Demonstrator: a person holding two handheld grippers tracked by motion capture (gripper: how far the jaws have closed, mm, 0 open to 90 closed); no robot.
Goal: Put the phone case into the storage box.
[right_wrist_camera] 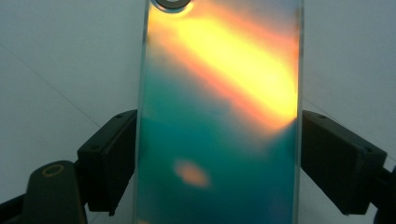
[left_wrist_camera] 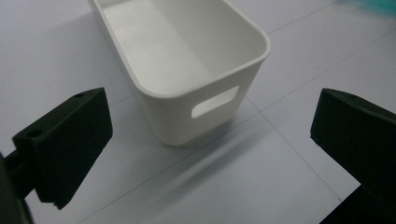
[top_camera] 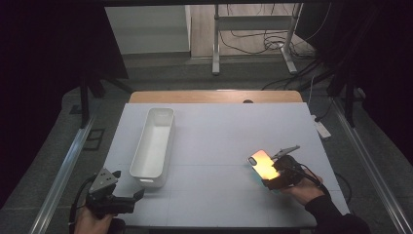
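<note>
Toward the lower right of the high view, the right tool (top_camera: 273,171) holds an iridescent phone case (top_camera: 261,163) by its long edges, lifted at a tilt off the pale counter (top_camera: 219,136), with the person's hand (top_camera: 306,190) behind it; the case glows orange under the light. Left of centre stands a long white bin (top_camera: 155,146), empty, and at the lower left the left tool (top_camera: 127,194) rests near the bin's near end, holding nothing. Across the left gripper view, the jaws stand wide apart at the left and right edges of the frame, and between them, farther off, is the bin's (left_wrist_camera: 187,70) short end with its slot handle (left_wrist_camera: 215,101), just beyond the jaw tips and untouched. Up the middle of the right gripper view runs the phone case (right_wrist_camera: 219,116), teal below and orange above, its camera ring at the top edge, and a black jaw presses on each side of it, so the grip looks firm and square. The step in hand seems to be carrying the case to the bin: keep the squeeze steady, raise it above the rim, line its length with the bin's length, and lower it inside before letting go; the left tool could steady the near end of the bin if it slides.
</note>
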